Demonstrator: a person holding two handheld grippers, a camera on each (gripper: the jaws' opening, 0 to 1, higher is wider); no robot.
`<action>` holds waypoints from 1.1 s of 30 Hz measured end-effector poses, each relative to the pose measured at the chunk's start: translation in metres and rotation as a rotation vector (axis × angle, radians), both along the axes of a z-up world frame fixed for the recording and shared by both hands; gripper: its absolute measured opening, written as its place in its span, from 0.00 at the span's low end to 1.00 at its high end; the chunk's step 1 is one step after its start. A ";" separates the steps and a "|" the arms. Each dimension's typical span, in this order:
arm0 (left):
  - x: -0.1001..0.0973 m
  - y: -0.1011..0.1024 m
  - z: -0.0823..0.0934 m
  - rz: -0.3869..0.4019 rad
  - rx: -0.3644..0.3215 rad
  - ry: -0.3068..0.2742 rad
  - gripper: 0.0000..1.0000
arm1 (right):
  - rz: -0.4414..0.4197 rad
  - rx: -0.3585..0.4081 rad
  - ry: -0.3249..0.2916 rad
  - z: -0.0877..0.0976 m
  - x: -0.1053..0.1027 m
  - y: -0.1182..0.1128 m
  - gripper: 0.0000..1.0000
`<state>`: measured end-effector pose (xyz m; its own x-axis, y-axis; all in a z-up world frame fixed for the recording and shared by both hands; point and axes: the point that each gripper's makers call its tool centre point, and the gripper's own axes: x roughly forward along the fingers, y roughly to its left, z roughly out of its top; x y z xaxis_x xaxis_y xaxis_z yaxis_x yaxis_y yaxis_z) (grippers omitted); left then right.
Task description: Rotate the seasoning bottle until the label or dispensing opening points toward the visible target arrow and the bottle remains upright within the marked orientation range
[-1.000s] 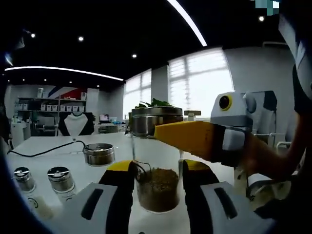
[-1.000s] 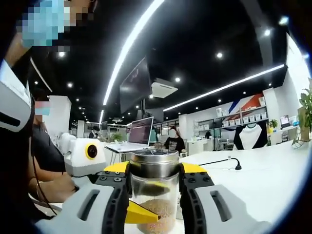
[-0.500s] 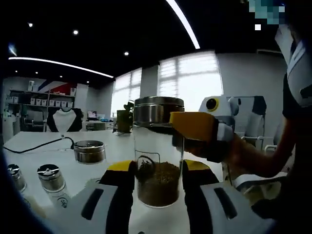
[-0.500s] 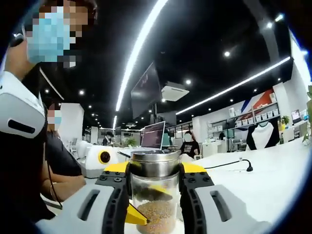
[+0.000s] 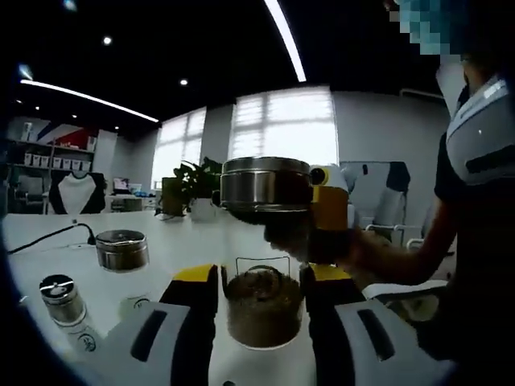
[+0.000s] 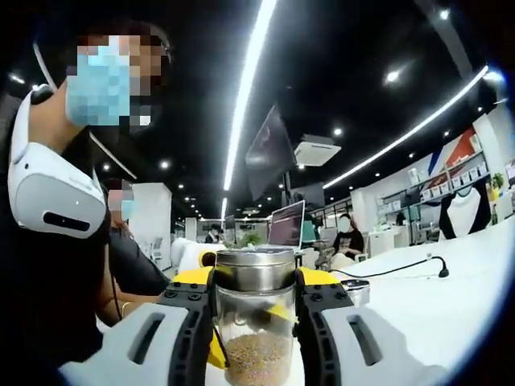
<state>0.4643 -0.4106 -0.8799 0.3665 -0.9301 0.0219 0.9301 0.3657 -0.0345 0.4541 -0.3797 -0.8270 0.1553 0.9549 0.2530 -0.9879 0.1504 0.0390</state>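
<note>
In the left gripper view, a clear glass bottle (image 5: 263,265) with a round steel cap and brown granules in its lower part is seen at lower centre, clamped at its base between the black-and-yellow jaws of the left gripper (image 5: 262,299). The right gripper (image 5: 326,211), yellow and black, is seen at centre right, closed on the cap. Two small capped shakers (image 5: 64,305) and a lidded jar (image 5: 122,251) stand on the white table (image 5: 48,257) at lower left. Compared with a second ago, the cap is seen higher and the right gripper has swung rightward. The bottle's long axis is upright; its label direction cannot be told.

In the right gripper view, the cap is gripped between the jaws at lower centre.
</note>
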 end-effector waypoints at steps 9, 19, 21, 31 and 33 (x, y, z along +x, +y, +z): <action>-0.018 -0.003 0.015 -0.158 -0.067 -0.012 0.43 | 0.084 0.081 0.048 0.008 -0.011 -0.008 0.37; -0.032 -0.015 0.019 -0.234 -0.077 -0.008 0.42 | 0.130 0.083 0.032 0.014 -0.021 -0.013 0.37; -0.032 -0.016 0.019 -0.223 -0.079 -0.006 0.42 | 0.127 0.082 0.029 0.014 -0.021 -0.013 0.37; -0.015 -0.017 0.013 -0.099 -0.041 -0.016 0.41 | 0.063 0.043 0.017 0.010 -0.013 -0.011 0.37; -0.009 -0.016 0.010 -0.068 -0.035 -0.008 0.41 | 0.038 0.040 0.029 0.008 -0.008 -0.011 0.37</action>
<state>0.4551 -0.4264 -0.8697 0.3022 -0.9515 0.0573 0.9530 0.3004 -0.0388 0.4456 -0.3906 -0.8193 0.1272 0.9493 0.2874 -0.9912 0.1106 0.0733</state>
